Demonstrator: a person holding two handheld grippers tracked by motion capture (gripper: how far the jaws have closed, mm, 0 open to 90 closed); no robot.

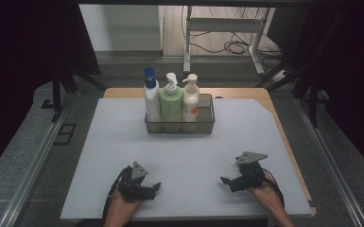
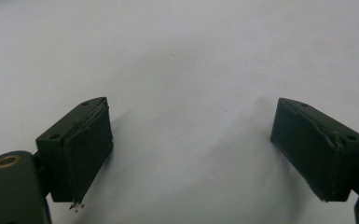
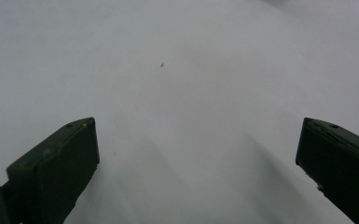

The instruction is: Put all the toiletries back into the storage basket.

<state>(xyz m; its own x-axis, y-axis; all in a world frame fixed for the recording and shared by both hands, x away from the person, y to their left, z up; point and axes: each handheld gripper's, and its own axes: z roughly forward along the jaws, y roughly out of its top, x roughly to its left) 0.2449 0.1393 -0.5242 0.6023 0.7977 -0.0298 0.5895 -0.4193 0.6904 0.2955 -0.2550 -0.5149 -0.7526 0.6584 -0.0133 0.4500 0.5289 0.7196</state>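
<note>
Lab-style recording booth, not home: black curtains (image 1: 23,56) flank both sides, aluminium frame rails (image 1: 33,165) edge workspace, wooden table (image 1: 264,97) covered by plain white sheet (image 1: 189,161), adjustable desk frame (image 1: 227,28) behind with loose cables (image 1: 234,46) on floor, staged wire basket (image 1: 205,124) of pump bottles (image 1: 171,101)

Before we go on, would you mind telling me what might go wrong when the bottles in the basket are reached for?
The white bottle, green bottle and cream bottle stand packed side by side in the wire basket, so open jaws around one may nudge its neighbour. They stand well above the low rim, so a high push could tip one. Both the left hand-held gripper and the right hand-held gripper sit far off, open.
</note>
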